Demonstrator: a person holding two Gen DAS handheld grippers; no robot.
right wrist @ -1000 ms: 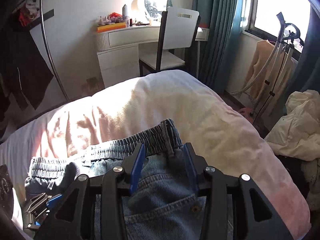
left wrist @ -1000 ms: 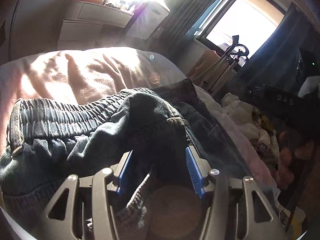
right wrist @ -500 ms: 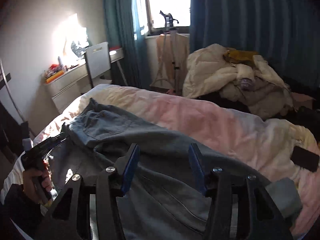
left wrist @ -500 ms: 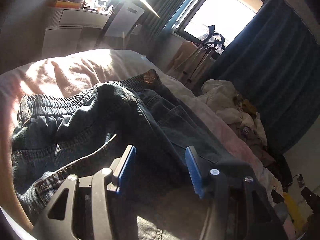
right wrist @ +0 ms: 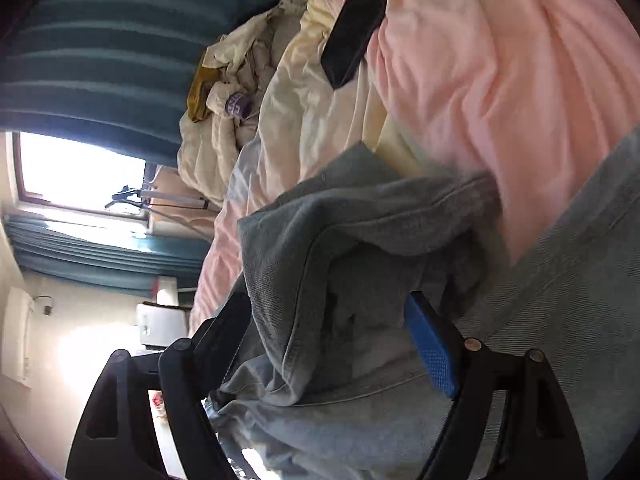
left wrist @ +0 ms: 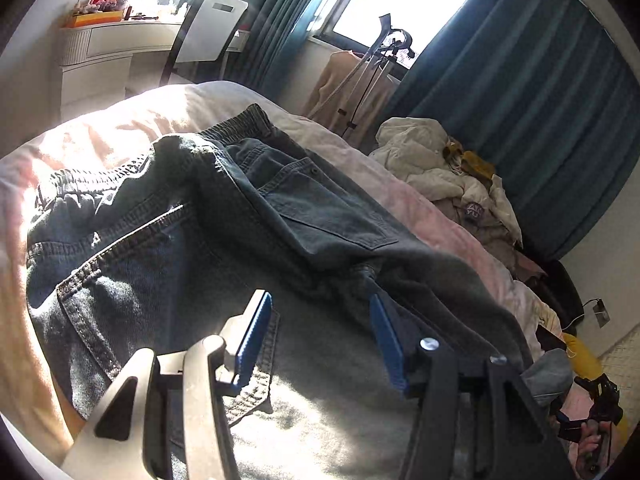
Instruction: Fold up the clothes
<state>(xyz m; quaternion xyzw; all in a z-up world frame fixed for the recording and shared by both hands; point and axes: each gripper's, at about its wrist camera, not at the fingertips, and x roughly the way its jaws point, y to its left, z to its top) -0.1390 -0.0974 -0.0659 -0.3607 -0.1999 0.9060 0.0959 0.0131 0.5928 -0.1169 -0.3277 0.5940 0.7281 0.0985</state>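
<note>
Left gripper: your left gripper [left wrist: 318,332] hangs low over the jeans [left wrist: 224,216] with its 2 blue pads spread wide; nothing sits between them, and you hold no cloth with it.

Jeans, waist end: the elastic waistband [left wrist: 120,168] lies toward the far left corner of the bed [left wrist: 420,200], bunched and humped rather than flat. 1 back pocket [left wrist: 328,216] faces up on the side nearer the bed's right edge.

Jeans, leg end: in the right wrist view the leg fabric [right wrist: 360,240] is doubled into loose folds on the pink duvet [right wrist: 500,80], with an edge seam curling over.

Right gripper: your right gripper [right wrist: 332,320] has its jaws parted widely around that bundle of denim. Cloth fills the gap, but the left finger is mostly hidden behind it, so I cannot tell whether you are pinching it or only straddling it.

Done so far: the jeans are on the bed and 1 side looks laid over the other lengthwise, though unevenly. I judge this an early stage.

Left to do: you likely need to flatten the hump near the waistband, straighten the legs, then fold them up toward the waist.

Clutter: a dark phone [right wrist: 352,32] rests near the duvet's far edge, well apart from the jeans; a heap of pale laundry [left wrist: 440,160] lies beyond the bed's right edge.
</note>
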